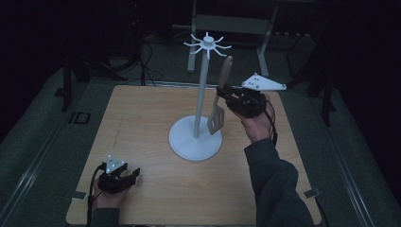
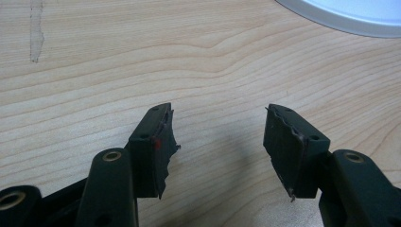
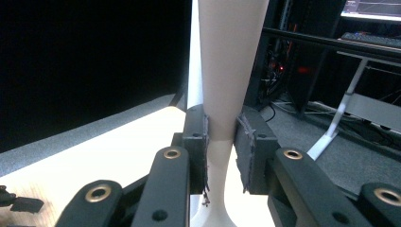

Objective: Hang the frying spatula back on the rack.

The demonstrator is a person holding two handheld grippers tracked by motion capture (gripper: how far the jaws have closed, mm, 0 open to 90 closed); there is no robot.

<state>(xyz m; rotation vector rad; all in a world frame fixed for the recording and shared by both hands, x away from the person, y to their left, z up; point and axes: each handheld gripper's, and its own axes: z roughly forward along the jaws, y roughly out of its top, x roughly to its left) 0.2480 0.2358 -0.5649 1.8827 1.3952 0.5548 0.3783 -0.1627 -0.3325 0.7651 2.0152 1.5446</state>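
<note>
Hanging step: right claw (image 1: 226,97) grasps the spatula (image 1: 220,101) mid-handle, beside the white rack (image 1: 200,94). Next, lift handle end onto a hook. Left claw (image 1: 132,176) released, near-left on table (image 1: 142,109).

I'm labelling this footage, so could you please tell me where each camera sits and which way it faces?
High view: fixed above the person's side, facing forward and down on the wooden table; both forearms, the left gripper and right gripper show.
Left gripper view: rides the left gripper, facing down at the tabletop between its open jaws.
Right gripper view: rides the right gripper, looking along its jaws, shut on the spatula.
Shared: the white stand in the high view; its base edge in the left gripper view.
</note>
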